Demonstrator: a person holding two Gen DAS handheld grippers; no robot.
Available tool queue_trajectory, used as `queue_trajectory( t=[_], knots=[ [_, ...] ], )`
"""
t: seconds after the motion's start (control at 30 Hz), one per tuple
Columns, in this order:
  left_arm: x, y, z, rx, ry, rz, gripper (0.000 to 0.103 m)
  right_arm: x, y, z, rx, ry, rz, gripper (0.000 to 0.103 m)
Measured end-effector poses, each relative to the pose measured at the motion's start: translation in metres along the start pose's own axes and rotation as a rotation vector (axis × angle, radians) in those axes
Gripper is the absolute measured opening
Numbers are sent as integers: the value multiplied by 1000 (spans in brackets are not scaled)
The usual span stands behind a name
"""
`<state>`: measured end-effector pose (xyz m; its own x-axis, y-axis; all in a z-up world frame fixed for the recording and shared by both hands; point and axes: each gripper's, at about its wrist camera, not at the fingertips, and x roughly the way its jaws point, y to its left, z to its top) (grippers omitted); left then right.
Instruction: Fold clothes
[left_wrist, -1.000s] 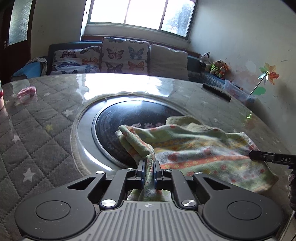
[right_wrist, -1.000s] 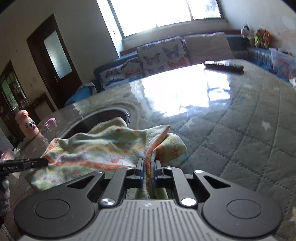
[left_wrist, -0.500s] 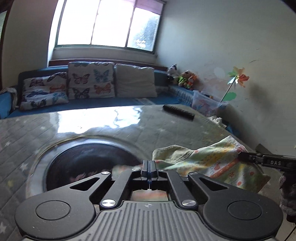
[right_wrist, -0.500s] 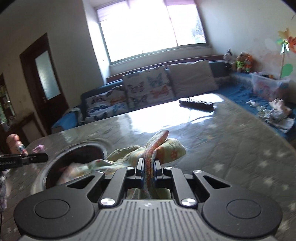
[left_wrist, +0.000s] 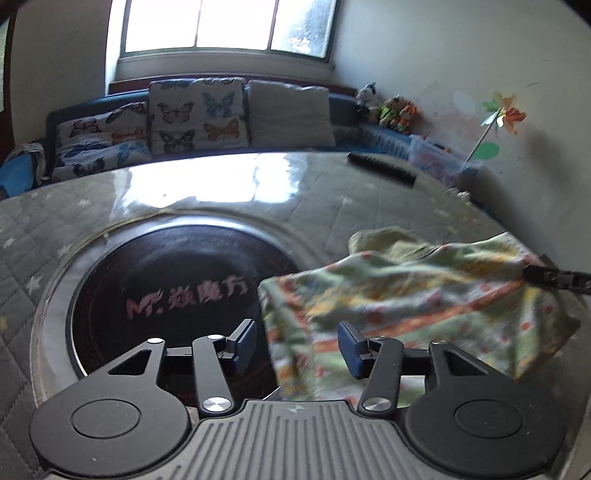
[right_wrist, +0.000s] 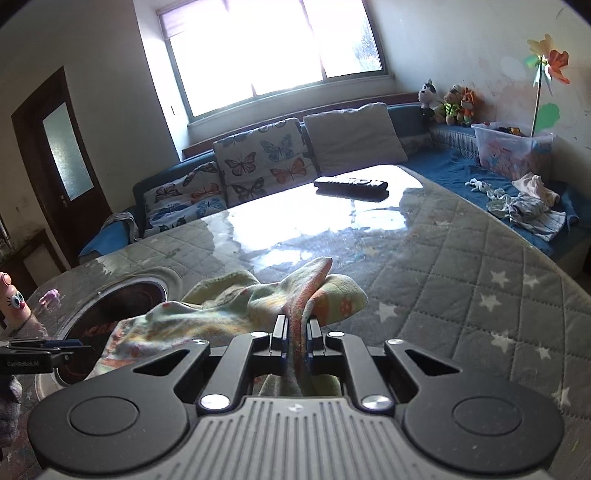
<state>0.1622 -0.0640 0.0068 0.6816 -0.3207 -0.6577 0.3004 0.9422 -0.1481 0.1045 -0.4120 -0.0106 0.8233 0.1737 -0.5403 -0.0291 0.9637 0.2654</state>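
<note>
A green floral garment with orange stripes (left_wrist: 406, 295) hangs and drapes over the right part of the round table. My left gripper (left_wrist: 297, 345) is open, its blue pads either side of the cloth's left edge, gripping nothing. My right gripper (right_wrist: 296, 334) is shut on a bunched fold of the garment (right_wrist: 258, 306) and holds it above the table. The right gripper's tip shows at the cloth's far right corner in the left wrist view (left_wrist: 554, 278). The left gripper shows at the left edge of the right wrist view (right_wrist: 40, 354).
The quilted grey table cover (right_wrist: 461, 277) has a round black glass hob (left_wrist: 166, 288) set in its middle. A black remote (right_wrist: 351, 182) lies at the far edge. A pink figure (right_wrist: 13, 302) stands at the left. A sofa with cushions (left_wrist: 199, 110) lies behind.
My left gripper has opened and let go of the cloth's edge, which now hangs between its pads. The right gripper still holds its fold raised.
</note>
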Motion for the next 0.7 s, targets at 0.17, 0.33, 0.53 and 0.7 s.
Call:
queue_trajectory(
  t=[0.17,0.33,0.53,0.7],
  knots=[
    [16,2,-7,-31,43,0,61,4,-6,-6,13,18,-10,9],
    [22,1,-7,-41,37,-17,56,8,-10,-10,32,30,-15,9],
    [15,-10,4,-50,24,-56,9,-1,-5,-3,15,-10,1,9],
    [0,-29,29,-17,-52,-94,8,-16,1,18,-23,-71,-1,8]
  ],
)
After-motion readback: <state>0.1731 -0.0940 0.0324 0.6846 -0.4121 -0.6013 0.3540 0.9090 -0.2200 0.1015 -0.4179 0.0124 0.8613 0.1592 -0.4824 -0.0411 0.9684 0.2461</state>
